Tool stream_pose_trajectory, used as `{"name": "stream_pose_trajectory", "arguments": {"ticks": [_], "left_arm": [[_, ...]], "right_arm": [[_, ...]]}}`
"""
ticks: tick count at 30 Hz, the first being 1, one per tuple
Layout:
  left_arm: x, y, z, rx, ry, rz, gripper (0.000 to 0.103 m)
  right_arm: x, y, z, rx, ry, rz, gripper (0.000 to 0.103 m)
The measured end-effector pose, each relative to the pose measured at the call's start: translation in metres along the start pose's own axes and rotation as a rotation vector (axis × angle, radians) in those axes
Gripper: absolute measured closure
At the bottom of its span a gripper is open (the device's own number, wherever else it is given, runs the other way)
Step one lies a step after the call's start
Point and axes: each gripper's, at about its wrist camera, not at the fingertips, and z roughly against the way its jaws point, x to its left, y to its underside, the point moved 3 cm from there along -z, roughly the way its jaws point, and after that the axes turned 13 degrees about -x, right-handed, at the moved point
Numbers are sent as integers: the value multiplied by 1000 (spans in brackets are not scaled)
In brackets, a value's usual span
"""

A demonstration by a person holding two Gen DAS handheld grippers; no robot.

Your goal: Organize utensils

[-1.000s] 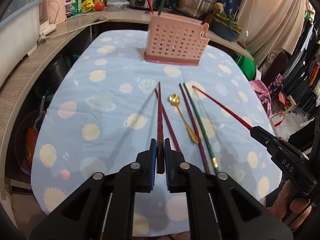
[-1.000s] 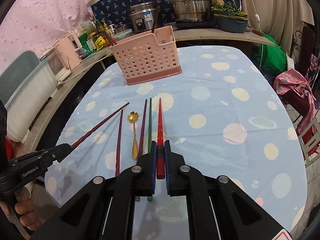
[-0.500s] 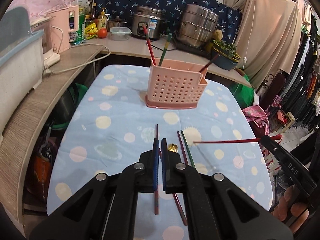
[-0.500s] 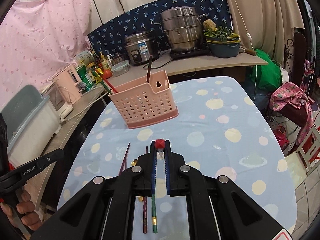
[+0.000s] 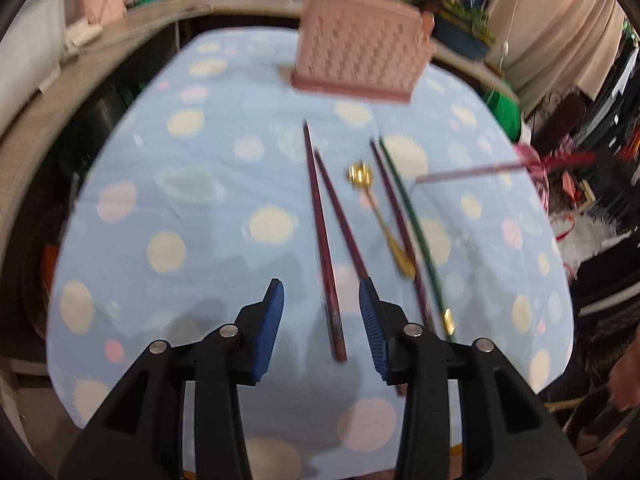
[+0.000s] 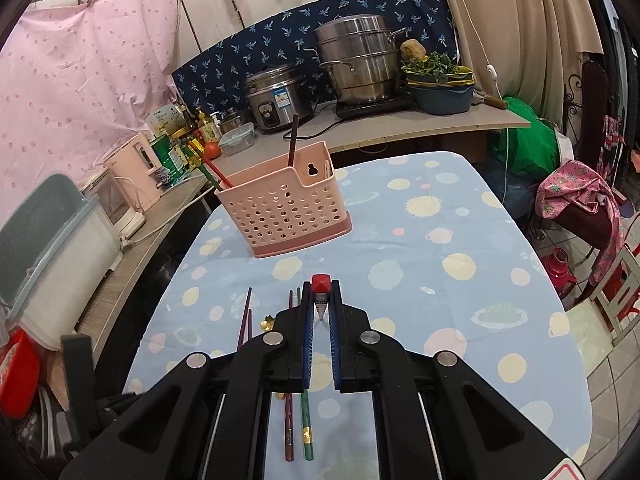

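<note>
Your left hand-held gripper (image 5: 321, 312) is wide open over a dark red chopstick (image 5: 322, 240) on the counter (image 5: 200, 216); your right hand-held gripper (image 6: 320, 314) clamps a red chopstick (image 6: 320, 284).

Home kitchen (rice cooker (image 6: 276, 94), steamer pot (image 6: 358, 60)).

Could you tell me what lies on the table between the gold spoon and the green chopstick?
In the left wrist view, one dark red chopstick lies between the gold spoon and the green chopstick, running roughly parallel beside the green one.
</note>
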Motion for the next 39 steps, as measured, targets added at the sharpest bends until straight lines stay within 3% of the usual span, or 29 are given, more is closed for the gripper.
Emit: {"name": "stream_pose_trajectory", "arguments": {"ticks": [7,12,13,14,20,25,33,39], "left_arm": [[-7,25,-23,58,-8,-33,67],[-5,26,-28,53,-31,-50,79],[-6,27,-28,54,-25,-52,83],[-6,27,-29,57,-21,-51,94],[-5,23,-21,47,-21,-48,96],[-4,-1,8,-31,-13,-23,96],[-2,-73,64,-223,12,19,96],[-5,-123,84,-322,12,15,96]], "right_arm": [[0,10,2,20,2,3,96],[2,15,1,34,0,7,96],[2,16,1,36,0,7,96],[3,17,1,38,-1,8,96],[3,18,1,41,-2,9,96],[3,13,5,21,-3,10,96],[6,-3,8,-18,-12,13,96],[8,-23,7,-71,-17,23,96]]}}
